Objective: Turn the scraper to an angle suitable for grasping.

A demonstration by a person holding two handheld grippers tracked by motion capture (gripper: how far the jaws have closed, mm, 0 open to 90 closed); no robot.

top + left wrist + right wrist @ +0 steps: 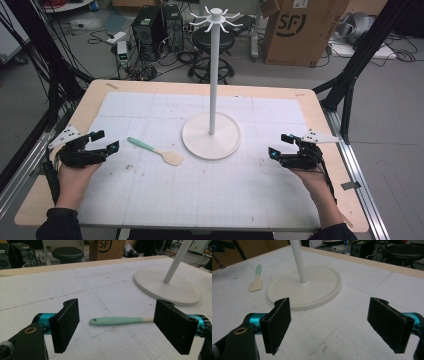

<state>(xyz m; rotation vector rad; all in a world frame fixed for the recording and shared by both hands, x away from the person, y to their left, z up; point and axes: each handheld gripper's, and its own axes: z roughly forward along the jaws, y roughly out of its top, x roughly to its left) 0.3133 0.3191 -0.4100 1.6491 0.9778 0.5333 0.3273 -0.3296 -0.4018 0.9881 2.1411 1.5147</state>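
Left hand-held gripper (105, 140) hovering with jaws spread wide, mint-handled spatula with a beige blade (155, 150) lying on the white gridded surface (200, 190) beside the white round-based rack stand (211, 135), right hand-held gripper (280, 145) likewise gaping, holding nothing.

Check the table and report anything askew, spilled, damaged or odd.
Nothing stands out. The spatula lies flat on the white mat, apart from the stand's base, and the stand is upright. Both the left gripper and right gripper are open and hold nothing. The mat has small dark scuffs, nothing spilled.
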